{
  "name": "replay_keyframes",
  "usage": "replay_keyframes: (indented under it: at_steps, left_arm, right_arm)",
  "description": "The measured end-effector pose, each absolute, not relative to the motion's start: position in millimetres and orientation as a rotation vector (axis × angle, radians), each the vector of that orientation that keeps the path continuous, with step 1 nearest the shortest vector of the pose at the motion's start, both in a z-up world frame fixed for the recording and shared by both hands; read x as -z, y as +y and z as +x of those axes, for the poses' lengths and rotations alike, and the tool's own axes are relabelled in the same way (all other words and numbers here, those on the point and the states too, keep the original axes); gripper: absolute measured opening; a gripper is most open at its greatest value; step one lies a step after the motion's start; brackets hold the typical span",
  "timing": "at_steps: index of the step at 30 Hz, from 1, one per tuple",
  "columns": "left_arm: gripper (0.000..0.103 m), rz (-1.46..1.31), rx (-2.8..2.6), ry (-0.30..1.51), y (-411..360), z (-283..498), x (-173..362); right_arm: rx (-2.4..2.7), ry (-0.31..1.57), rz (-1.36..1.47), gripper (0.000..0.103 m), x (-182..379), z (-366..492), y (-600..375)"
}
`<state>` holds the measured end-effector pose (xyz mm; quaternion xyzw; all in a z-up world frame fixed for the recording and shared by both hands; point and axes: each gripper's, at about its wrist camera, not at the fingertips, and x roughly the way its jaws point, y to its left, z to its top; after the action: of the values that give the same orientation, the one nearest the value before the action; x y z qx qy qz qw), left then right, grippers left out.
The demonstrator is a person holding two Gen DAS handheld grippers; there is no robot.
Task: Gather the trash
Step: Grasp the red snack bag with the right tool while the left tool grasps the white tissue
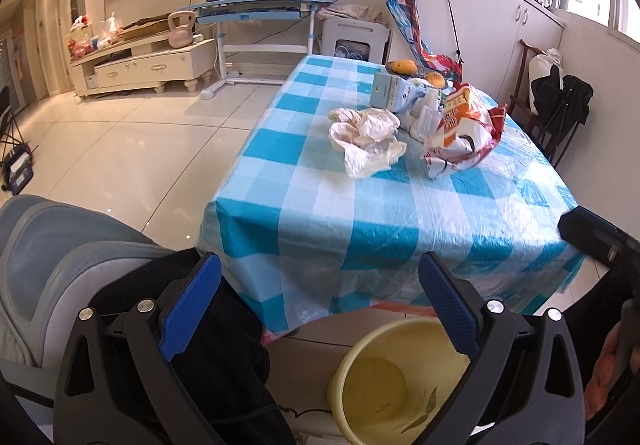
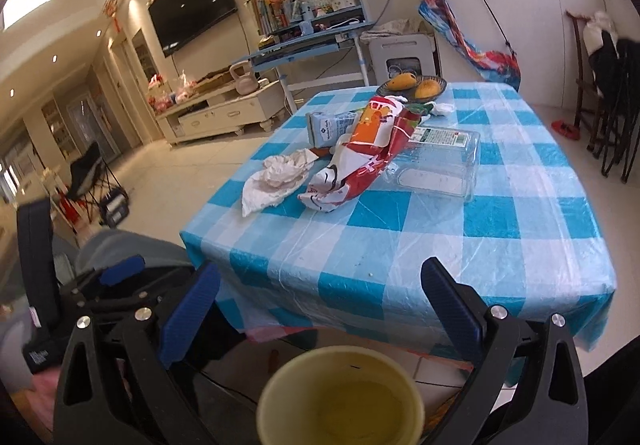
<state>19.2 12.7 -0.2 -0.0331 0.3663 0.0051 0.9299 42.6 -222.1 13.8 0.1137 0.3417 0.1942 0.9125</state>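
A crumpled white paper-and-plastic wad (image 1: 366, 135) (image 2: 276, 177), a red and orange snack bag (image 1: 464, 129) (image 2: 360, 157), a pale blue carton (image 1: 390, 91) (image 2: 328, 129) and a clear plastic box (image 2: 436, 165) lie on the blue-checked table (image 1: 360, 221) (image 2: 420, 245). A yellow bin (image 1: 384, 377) (image 2: 340, 397) stands on the floor below the table's near edge. My left gripper (image 1: 320, 305) is open and empty above the bin. My right gripper (image 2: 320, 309) is open and empty, also above the bin, short of the table.
A dark dish with two mangoes (image 2: 412, 85) sits at the table's far end. A grey padded seat (image 1: 48, 265) is at the left. Folded chairs (image 2: 612, 85) stand at the right wall. A TV stand (image 1: 148, 65) and blue desk (image 1: 260, 5) are across the tiled floor.
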Motion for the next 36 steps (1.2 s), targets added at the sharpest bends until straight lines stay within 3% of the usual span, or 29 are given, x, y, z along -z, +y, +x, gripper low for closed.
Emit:
replay_keyframes:
  at_steps: [6,14,17,20,22,25,32,34,36]
  left_arm:
    - [0.095,-0.074,-0.027,0.739,11.9,45.3,-5.6]
    - [0.095,-0.106,-0.044,0.756,16.2,85.3,-6.6]
    - [0.095,-0.119,-0.039,0.766,15.4,103.9,-6.7]
    - [0.095,-0.119,-0.035,0.776,12.4,122.3,-5.0]
    - [0.095,-0.12,-0.03,0.784,9.8,134.5,-3.3]
    - [0.095,-0.118,-0.021,0.797,4.5,155.3,-0.6]
    - [0.095,-0.062,-0.027,0.851,-16.5,200.3,14.3]
    - [0.074,-0.057,0.0,0.845,-20.5,205.0,16.9]
    - [0.034,-0.067,0.045,0.866,-22.4,208.0,20.8]
  right_arm:
    - [-0.376,0.738,0.57,0.097,-6.4,94.9,-254.8]
    - [-0.435,0.79,0.71,0.092,6.6,142.4,-238.8]
    - [-0.438,0.823,0.745,0.078,14.6,153.9,-232.5]
    - [-0.445,0.848,0.789,0.039,23.5,157.8,-235.7]
    - [-0.456,0.853,0.807,0.028,24.9,153.9,-240.4]
    - [-0.482,0.833,0.814,0.023,20.5,143.2,-250.3]
    - [-0.527,0.765,0.754,0.021,-5.8,120.8,-272.6]
    - [-0.543,0.754,0.719,0.021,-13.7,112.9,-277.0]
    - [-0.571,0.765,0.69,0.021,-17.7,104.0,-279.2]
